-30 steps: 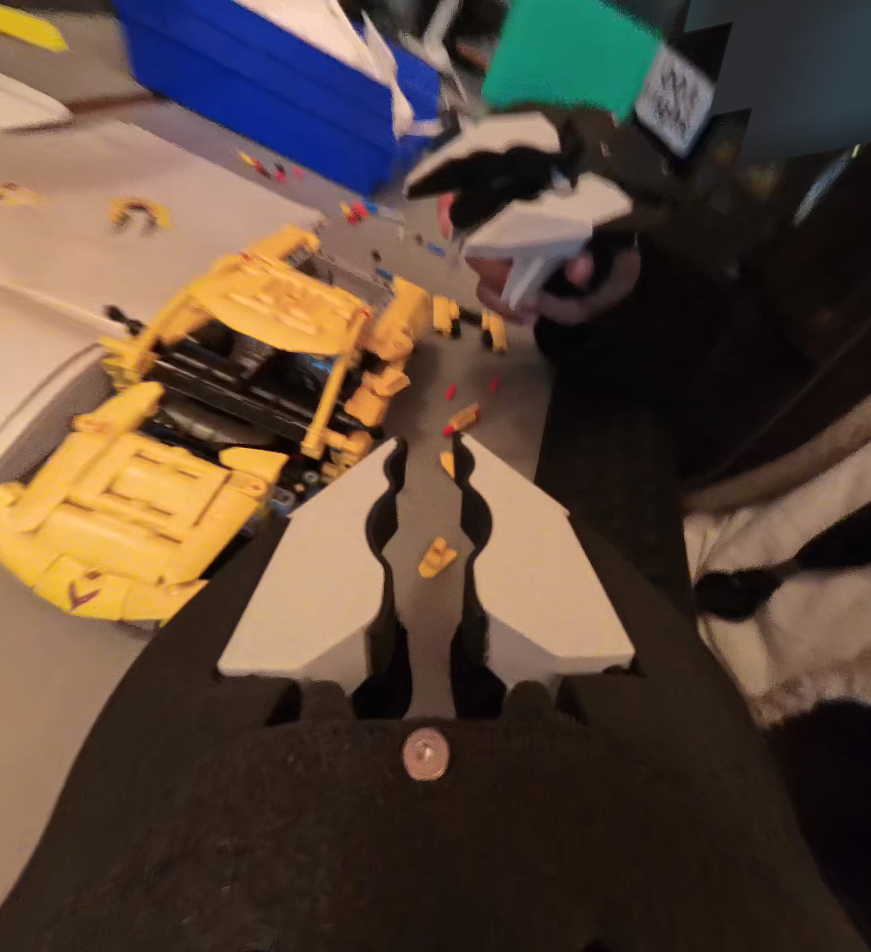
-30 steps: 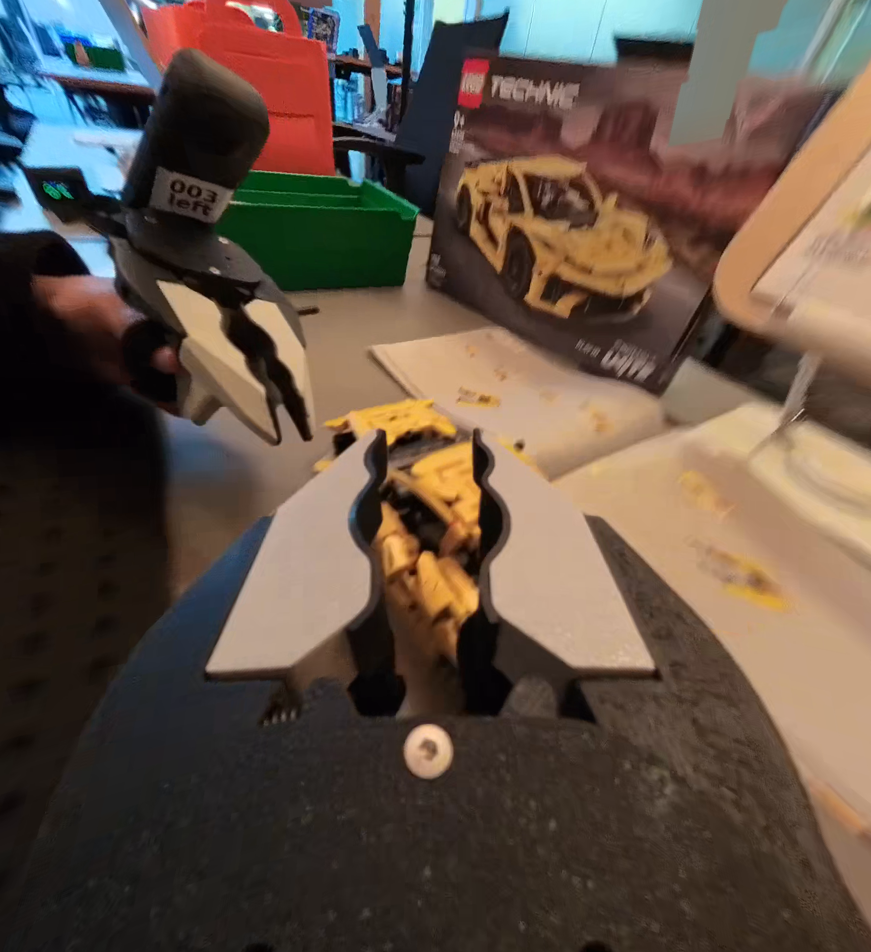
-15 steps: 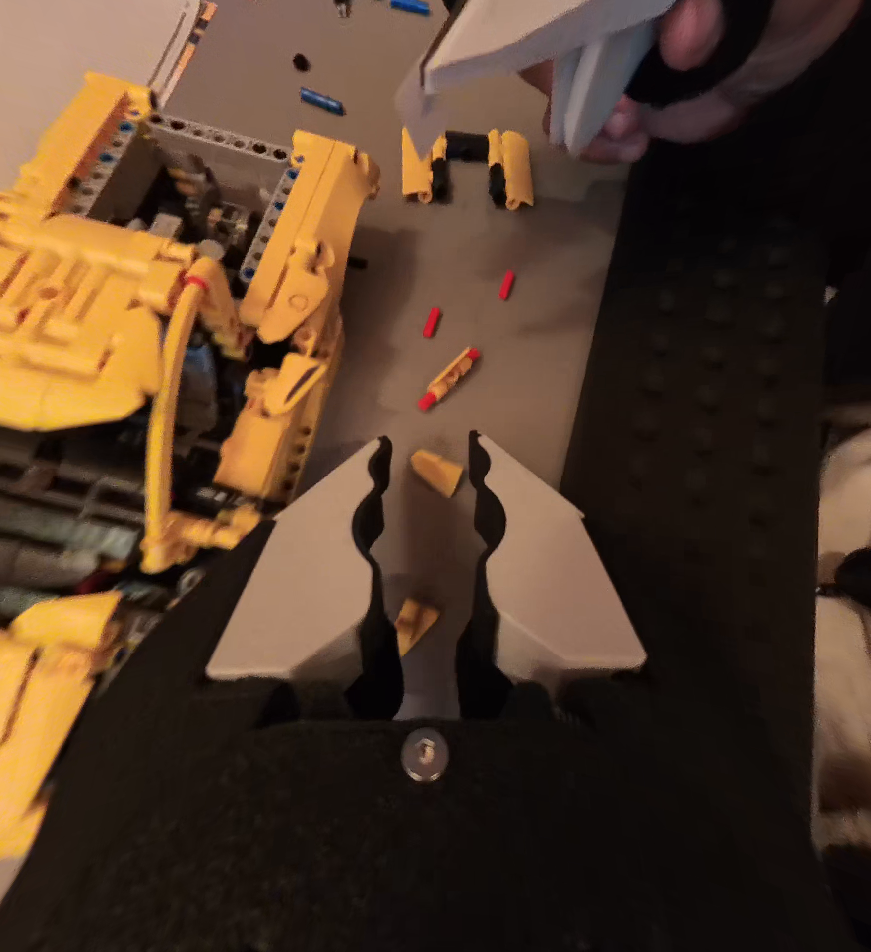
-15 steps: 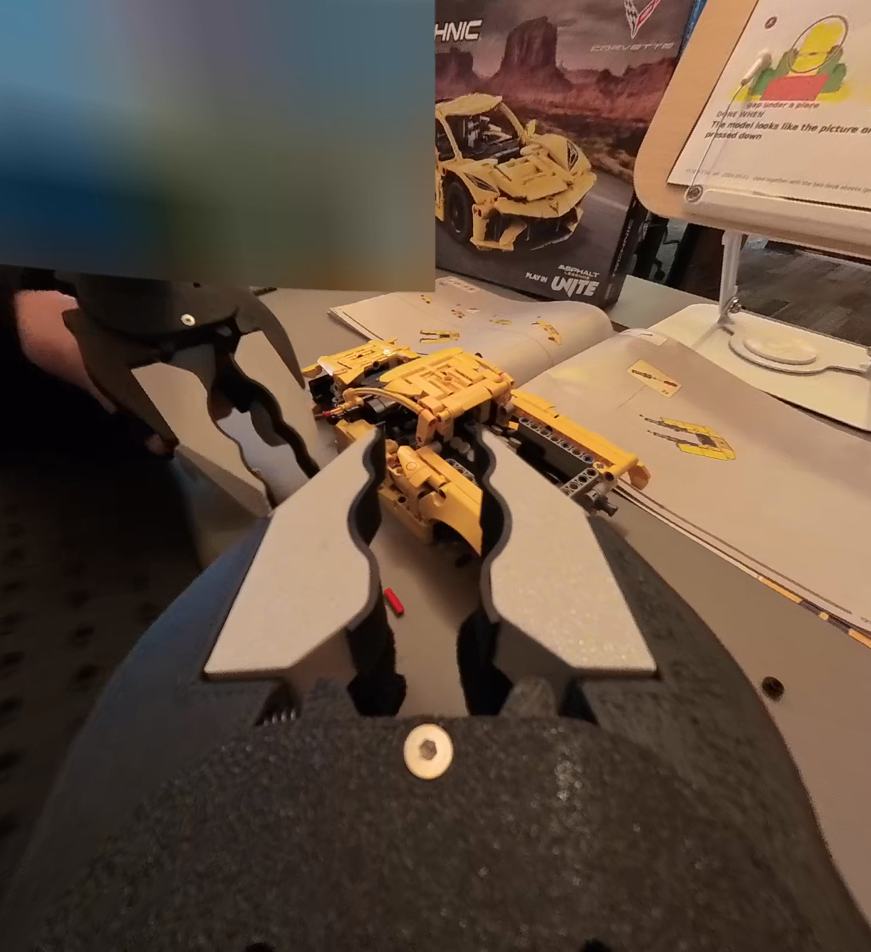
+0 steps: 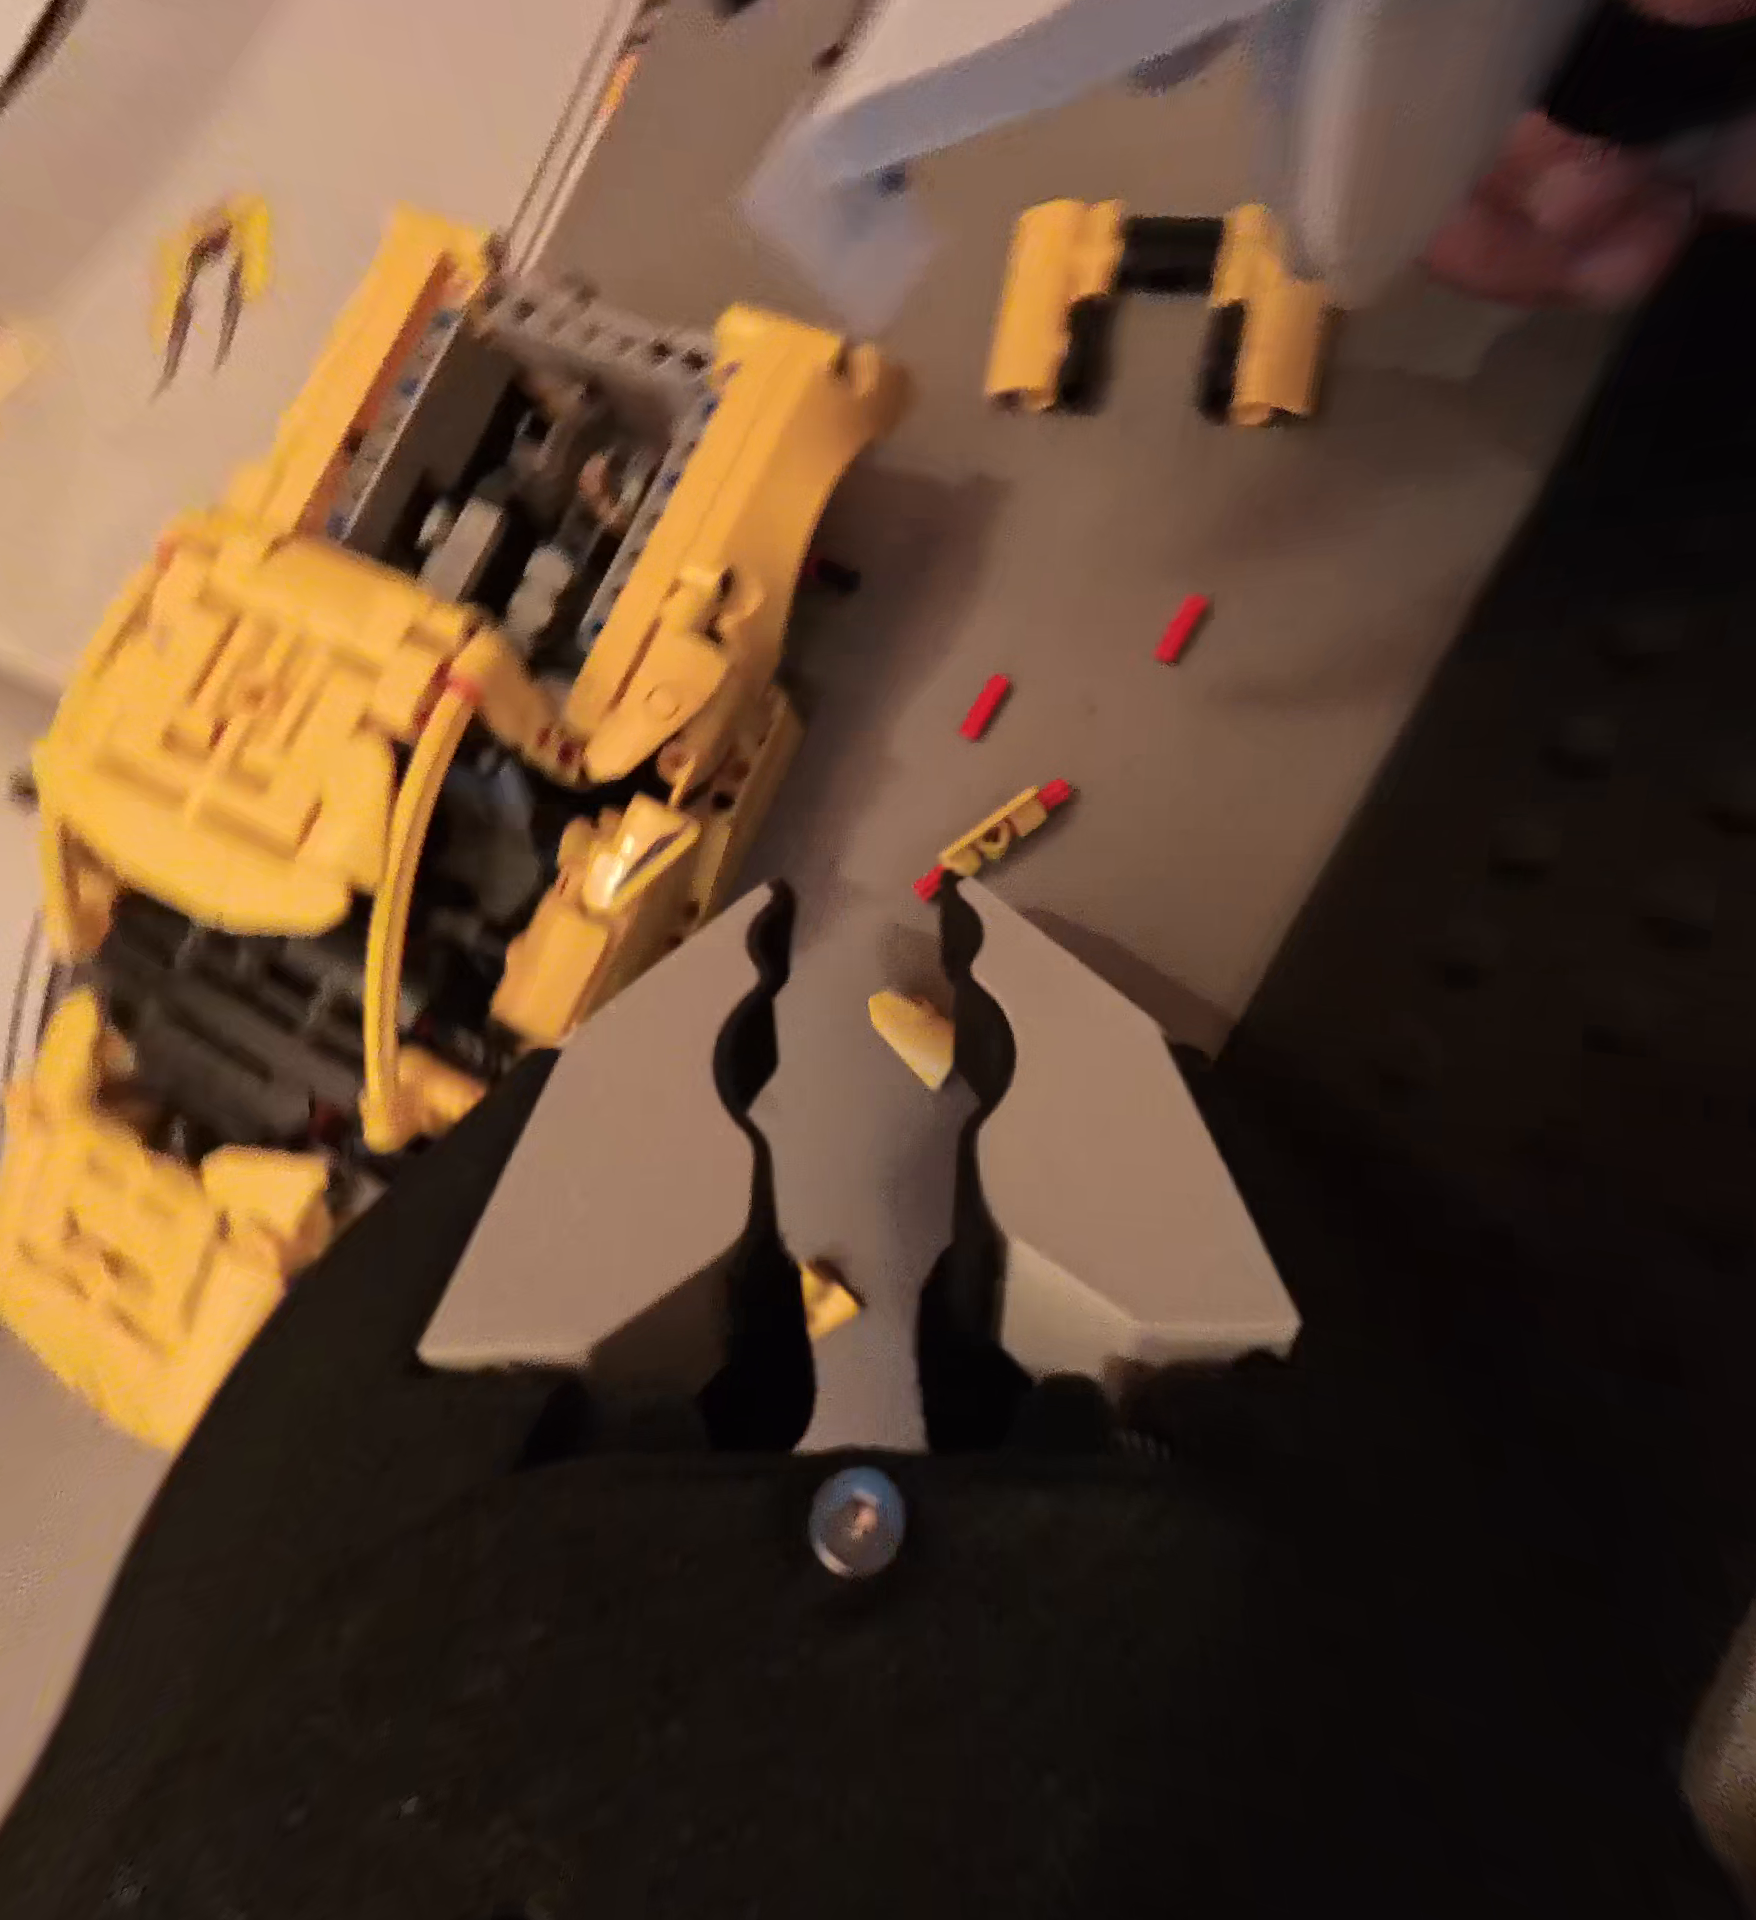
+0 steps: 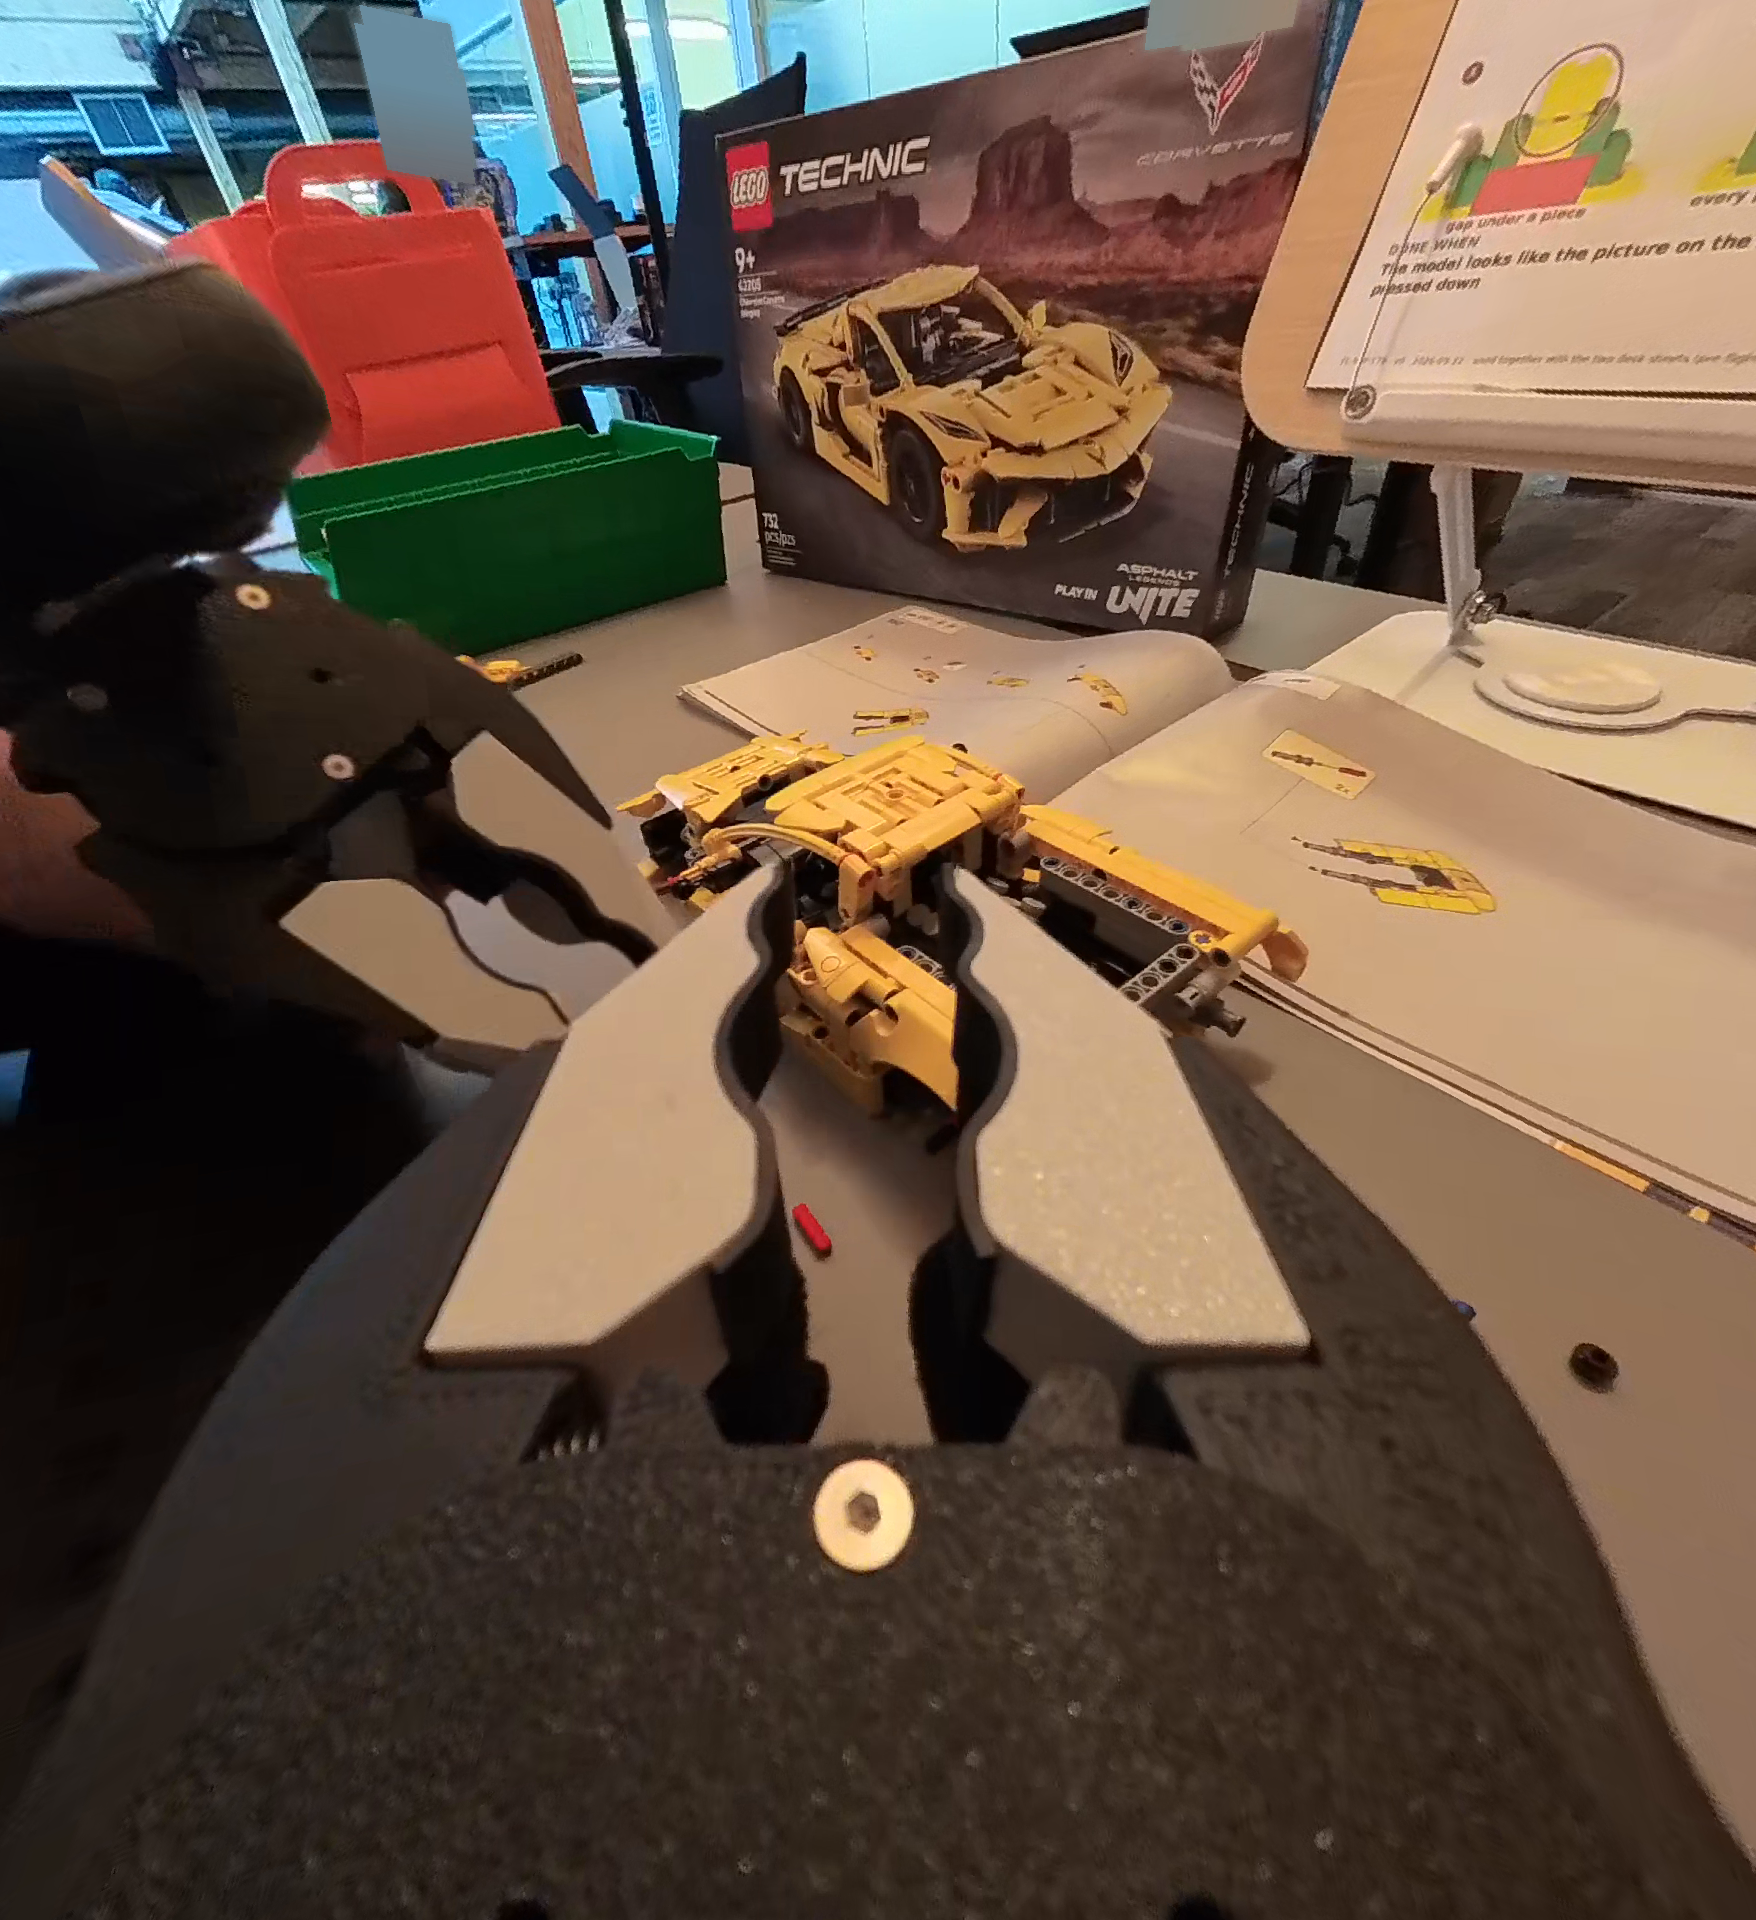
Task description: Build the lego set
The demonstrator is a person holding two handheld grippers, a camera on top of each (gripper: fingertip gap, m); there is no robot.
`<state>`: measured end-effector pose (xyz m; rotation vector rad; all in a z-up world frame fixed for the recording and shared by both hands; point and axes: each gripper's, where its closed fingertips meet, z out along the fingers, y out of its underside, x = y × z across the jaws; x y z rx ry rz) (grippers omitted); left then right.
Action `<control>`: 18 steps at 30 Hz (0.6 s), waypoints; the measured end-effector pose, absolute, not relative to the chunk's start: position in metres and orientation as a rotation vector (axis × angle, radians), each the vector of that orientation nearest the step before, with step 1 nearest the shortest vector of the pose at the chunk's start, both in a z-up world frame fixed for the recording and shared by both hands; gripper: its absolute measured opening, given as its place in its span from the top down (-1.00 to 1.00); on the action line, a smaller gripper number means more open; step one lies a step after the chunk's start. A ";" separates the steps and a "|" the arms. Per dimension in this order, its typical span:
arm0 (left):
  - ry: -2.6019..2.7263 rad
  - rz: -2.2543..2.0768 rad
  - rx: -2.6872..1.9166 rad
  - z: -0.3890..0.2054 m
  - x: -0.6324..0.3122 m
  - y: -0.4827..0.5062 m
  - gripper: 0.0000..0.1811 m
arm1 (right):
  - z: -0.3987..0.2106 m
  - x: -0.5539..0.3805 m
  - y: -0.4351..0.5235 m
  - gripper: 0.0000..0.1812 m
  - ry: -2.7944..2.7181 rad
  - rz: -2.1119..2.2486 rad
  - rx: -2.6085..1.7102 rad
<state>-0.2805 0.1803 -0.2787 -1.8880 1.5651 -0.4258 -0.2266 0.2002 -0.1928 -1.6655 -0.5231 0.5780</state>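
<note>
- While both grippers hover over the grey table (image 6: 1476, 1299), neither grasps anything: the left gripper (image 5: 858, 904) has its fingers spread, with only table showing in the gap.
- Between the left fingers lies a small yellow wedge piece (image 5: 913, 1031), just beside the right-hand finger; a second small yellow piece (image 5: 825, 1299) lies deeper in the gap, near the gripper's body.
- Just past the left fingertips sits a short yellow piece with red ends (image 5: 993, 836), and farther on two loose red pins (image 5: 985, 707) lie apart on the table.
- The right gripper (image 6: 863, 883) is likewise released, fingers apart and empty, pointing at the partly built yellow car (image 6: 895, 831), which rests on the table at the edge of the open instruction booklet (image 6: 1476, 935).
- One red pin (image 6: 812, 1226) shows on the table between the right fingers.
- A yellow-and-black subassembly (image 5: 1154, 307) lies beyond the car in the left wrist view, which is blurred.
- Behind the car stand the set's box (image 6: 1009, 364), a green bin (image 6: 510, 520) and an orange bag (image 6: 386, 301).
- To the right, a white stand (image 6: 1580, 707) carries a printed sheet.
</note>
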 end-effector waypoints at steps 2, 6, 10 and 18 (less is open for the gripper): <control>1.367 -0.445 -2.055 -0.278 -0.289 0.179 0.62 | -0.192 -0.226 0.201 0.71 -0.518 0.578 -1.663; 1.179 -0.516 -2.197 -0.288 -0.289 0.149 0.48 | -0.189 -0.223 0.202 0.72 -0.495 0.591 -1.654; 1.099 -0.512 -2.209 -0.289 -0.279 0.143 0.47 | -0.187 -0.221 0.201 0.73 -0.477 0.613 -1.645; 1.061 -0.517 -2.283 -0.297 -0.259 0.149 0.48 | -0.181 -0.214 0.200 0.77 -0.437 0.634 -1.626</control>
